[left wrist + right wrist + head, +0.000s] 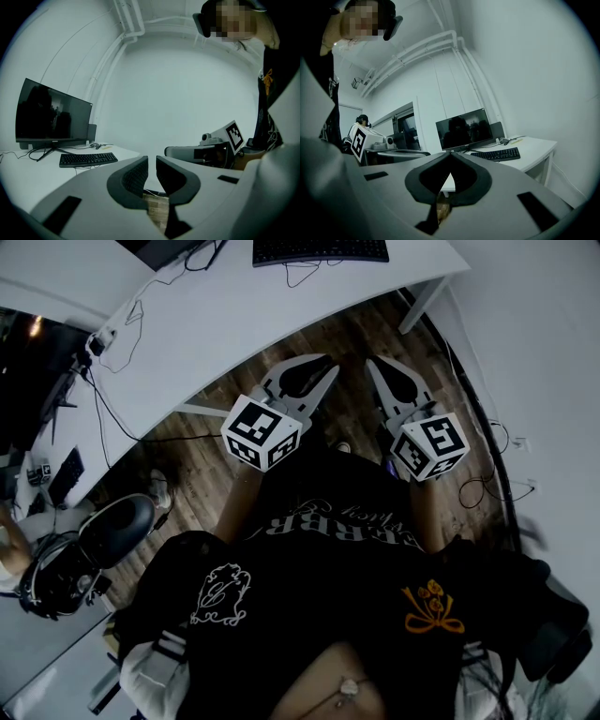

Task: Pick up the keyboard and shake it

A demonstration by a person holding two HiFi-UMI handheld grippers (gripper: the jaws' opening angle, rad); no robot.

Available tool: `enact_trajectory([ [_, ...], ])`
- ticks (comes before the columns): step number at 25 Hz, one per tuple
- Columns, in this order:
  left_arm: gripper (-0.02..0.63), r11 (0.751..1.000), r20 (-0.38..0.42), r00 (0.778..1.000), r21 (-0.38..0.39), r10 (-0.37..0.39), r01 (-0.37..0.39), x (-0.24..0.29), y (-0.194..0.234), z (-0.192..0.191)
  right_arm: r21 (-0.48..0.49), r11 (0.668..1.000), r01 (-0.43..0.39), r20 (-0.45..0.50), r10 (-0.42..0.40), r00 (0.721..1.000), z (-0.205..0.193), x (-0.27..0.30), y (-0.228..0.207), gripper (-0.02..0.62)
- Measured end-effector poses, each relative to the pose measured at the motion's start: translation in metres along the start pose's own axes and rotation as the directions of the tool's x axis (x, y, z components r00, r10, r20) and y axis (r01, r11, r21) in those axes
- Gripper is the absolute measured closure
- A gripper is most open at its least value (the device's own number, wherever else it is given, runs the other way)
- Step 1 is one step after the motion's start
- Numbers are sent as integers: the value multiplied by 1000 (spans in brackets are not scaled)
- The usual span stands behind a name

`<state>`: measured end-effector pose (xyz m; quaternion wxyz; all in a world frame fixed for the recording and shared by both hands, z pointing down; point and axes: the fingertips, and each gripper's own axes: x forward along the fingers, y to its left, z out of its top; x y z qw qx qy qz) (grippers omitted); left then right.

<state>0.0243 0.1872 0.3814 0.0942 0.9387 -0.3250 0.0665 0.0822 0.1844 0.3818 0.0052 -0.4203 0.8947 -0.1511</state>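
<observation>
The black keyboard (pixel 319 251) lies on the white desk (pixel 234 324) at the top of the head view, well ahead of both grippers. It also shows at the left in the left gripper view (pixel 88 159) and at the right in the right gripper view (pixel 496 154). My left gripper (pixel 330 364) (pixel 152 159) hangs over the wooden floor short of the desk edge, its jaws a narrow gap apart with nothing between them. My right gripper (pixel 372 362) (pixel 451 153) is level with it, shut and empty.
A dark monitor (pixel 51 115) stands behind the keyboard, with cables trailing over the desk. A desk leg (pixel 422 301) stands ahead on the right. An office chair (pixel 112 531) sits on the floor at the left. More cables (pixel 492 474) lie at the right.
</observation>
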Motion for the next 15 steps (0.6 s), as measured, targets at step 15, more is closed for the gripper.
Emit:
enact_trajectory([
  [15, 540, 1000, 2, 1000, 4, 1, -1, 0, 2, -2, -20, 1000, 6, -10, -6, 1000, -4, 1, -1, 586],
])
